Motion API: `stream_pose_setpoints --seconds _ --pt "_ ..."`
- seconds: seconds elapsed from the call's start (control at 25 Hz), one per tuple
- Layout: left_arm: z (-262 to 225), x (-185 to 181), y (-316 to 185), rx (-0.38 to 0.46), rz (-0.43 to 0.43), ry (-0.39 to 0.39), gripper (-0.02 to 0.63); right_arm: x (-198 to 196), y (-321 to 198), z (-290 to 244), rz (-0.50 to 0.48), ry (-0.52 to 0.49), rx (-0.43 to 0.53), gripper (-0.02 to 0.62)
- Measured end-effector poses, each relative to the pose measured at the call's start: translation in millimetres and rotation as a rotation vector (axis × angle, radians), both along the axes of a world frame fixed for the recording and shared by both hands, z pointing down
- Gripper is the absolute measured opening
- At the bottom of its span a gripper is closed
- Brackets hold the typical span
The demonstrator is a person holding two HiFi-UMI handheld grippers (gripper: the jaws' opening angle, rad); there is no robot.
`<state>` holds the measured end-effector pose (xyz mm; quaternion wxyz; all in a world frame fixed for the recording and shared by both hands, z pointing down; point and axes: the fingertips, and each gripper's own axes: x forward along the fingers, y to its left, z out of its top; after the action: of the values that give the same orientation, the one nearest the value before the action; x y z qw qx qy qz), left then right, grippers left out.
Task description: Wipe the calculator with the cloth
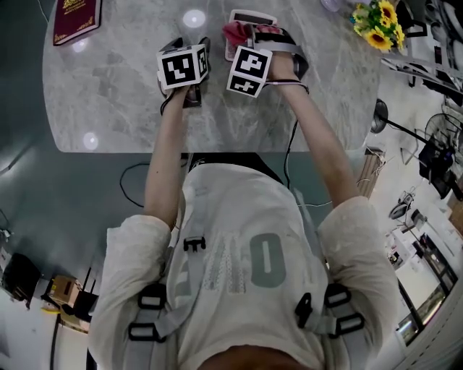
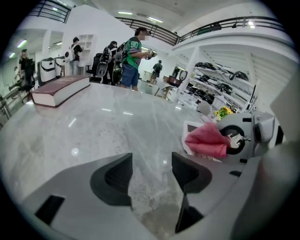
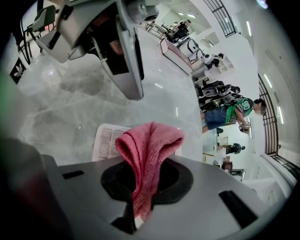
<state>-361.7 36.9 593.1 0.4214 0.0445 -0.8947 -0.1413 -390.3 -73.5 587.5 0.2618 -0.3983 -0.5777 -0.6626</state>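
Though hidden in head view, right gripper (image 3: 142,187) jaws clench cloth (image 3: 149,140) (calculator (image 3: 106,141) beyond), left gripper (image 2: 152,172) jaws apart.

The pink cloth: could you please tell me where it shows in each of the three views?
Head view: the pink cloth is at top centre.
Left gripper view: it sits right of centre.
Right gripper view: it is low centre, pinched in the jaws.
Shared landmark: the white calculator by it.

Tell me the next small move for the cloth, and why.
Probably lower the right gripper a little so the cloth presses onto the calculator. Its jaws pinch the pink cloth, which bunches right over the keys; contact cannot be confirmed.
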Motion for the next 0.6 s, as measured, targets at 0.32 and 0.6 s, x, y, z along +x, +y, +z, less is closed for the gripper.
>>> stream_pose_setpoints --seconds 0.32,0.6 --pt "-14.5 3.1 6.7 -0.011 -0.007 -0.038 0.265 43.3 -2.0 5.5 -0.01 0.046 -0.01 0.052" --pt "-29.2 8.4 -0.8 -0.003 -0.014 -0.064 0.265 70.8 -5.7 8.5 -0.013 0.07 -0.016 0.052"
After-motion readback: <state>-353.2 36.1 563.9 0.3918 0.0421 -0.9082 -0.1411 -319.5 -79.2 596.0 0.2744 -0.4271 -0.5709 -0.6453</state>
